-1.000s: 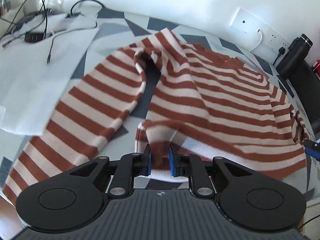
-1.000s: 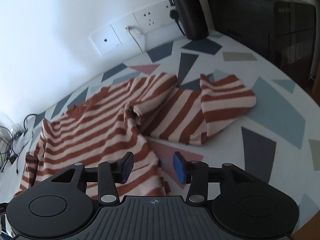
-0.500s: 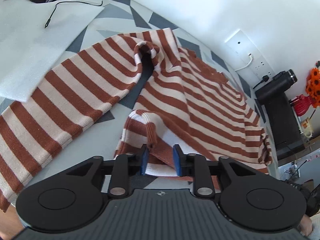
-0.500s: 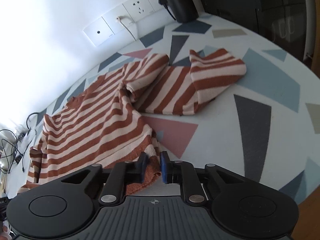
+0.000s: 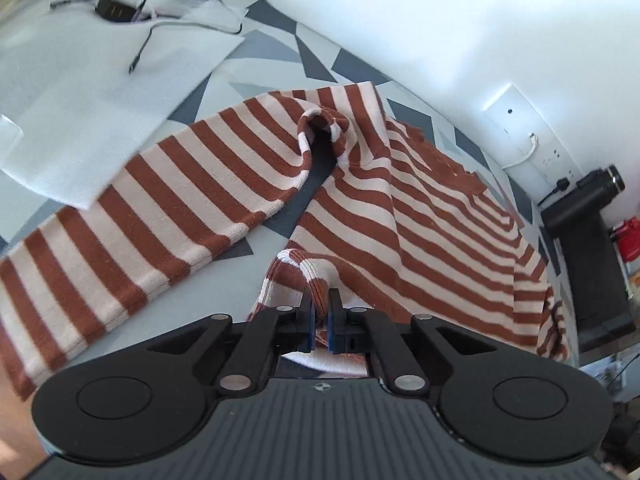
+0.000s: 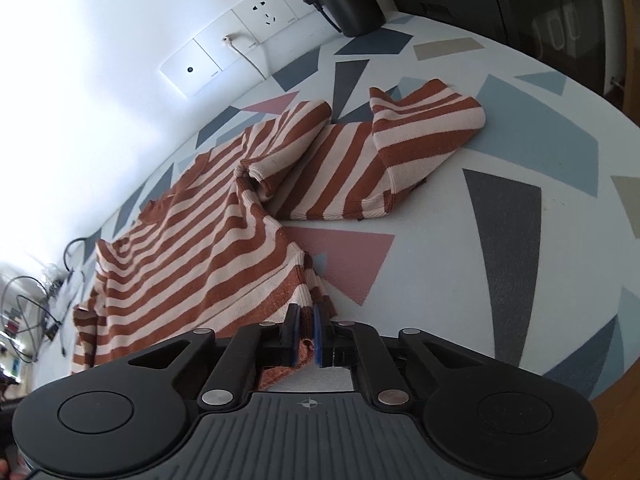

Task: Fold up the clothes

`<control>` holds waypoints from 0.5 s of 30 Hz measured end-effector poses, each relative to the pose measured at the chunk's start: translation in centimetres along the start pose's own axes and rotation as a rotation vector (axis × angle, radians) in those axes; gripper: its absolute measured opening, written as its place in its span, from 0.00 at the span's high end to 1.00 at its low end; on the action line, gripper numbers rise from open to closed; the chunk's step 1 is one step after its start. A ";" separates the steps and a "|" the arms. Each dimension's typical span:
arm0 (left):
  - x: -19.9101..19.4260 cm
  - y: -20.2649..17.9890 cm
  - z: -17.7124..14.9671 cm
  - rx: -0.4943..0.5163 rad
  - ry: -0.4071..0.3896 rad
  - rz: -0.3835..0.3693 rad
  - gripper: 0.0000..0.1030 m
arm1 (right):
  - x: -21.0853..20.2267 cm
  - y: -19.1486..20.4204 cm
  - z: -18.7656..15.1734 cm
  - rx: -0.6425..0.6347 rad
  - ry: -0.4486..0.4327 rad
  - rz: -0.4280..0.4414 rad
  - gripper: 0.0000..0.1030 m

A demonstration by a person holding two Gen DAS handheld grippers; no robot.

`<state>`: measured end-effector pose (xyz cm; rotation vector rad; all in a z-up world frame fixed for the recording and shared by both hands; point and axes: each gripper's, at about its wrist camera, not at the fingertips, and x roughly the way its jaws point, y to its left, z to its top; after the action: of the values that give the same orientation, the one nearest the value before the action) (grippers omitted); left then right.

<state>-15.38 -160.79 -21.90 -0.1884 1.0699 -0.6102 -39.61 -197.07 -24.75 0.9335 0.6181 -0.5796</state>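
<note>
Striped sweater (image 5: 400, 208) hem pinched by both claws.

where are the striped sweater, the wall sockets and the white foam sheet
striped sweater (image 5: 420, 216), left wrist view, on its body
wall sockets (image 6: 264, 16), right wrist view, on a socket plate
white foam sheet (image 5: 80, 96), left wrist view, on its flat middle

Both claws, left (image 5: 320, 312) and right (image 6: 305, 330), newly clamped on sweater (image 5: 400, 216) hem.

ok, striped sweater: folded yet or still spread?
Mostly spread. The striped sweater lies open across the table; only one sleeve is doubled back. Both hand-held grippers pinch its hem.
</note>
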 end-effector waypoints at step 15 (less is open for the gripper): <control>-3.6 2.4 -9.5 -0.034 0.145 0.100 0.94 | -6.5 -4.7 -6.9 0.108 0.119 -0.049 0.96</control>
<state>-23.92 -155.50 -24.81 -0.1205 1.2225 -0.5214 -48.87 -192.13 -25.88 1.0621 0.7234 -0.6086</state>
